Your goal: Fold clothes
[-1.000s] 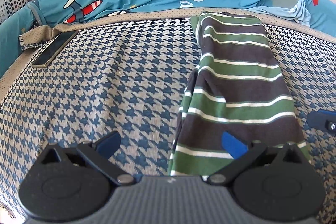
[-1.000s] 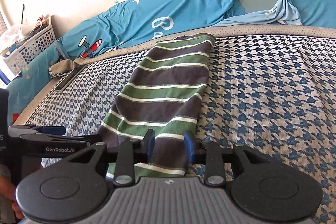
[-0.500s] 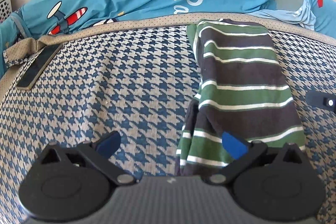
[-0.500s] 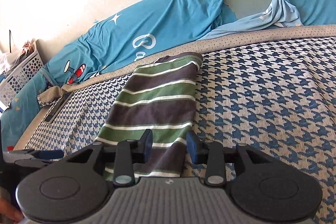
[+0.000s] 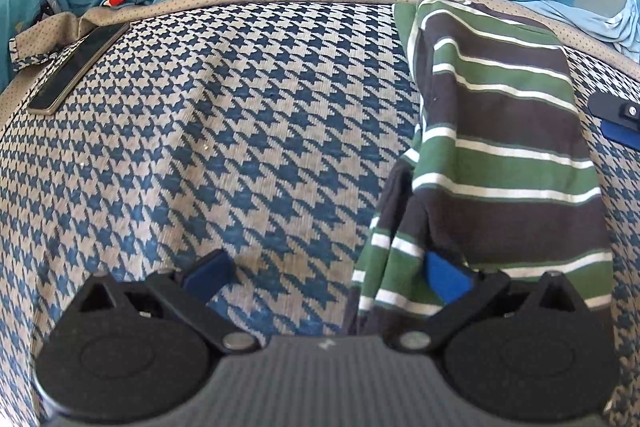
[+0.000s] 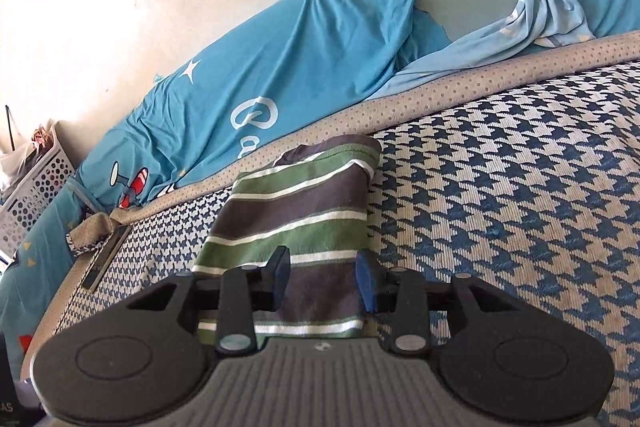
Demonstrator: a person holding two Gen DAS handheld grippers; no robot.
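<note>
Over the last second the striped shirt (image 5: 504, 131) bunches at its near left edge, where layers now droop — the long fold looks loosened there. It lies as a narrow strip on the bed (image 5: 224, 131), running toward 12 o'clock. The left gripper (image 5: 326, 273) is wide open; the right gripper (image 6: 322, 277) stands moderately parted, holding nothing.

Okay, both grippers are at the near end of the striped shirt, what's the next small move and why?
Probably close the left gripper on the shirt's near left corner. The striped shirt lies folded lengthwise on the houndstooth cover, and both sets of jaws stand open, the right gripper straddling its near edge, so nothing is gripped yet.
</note>
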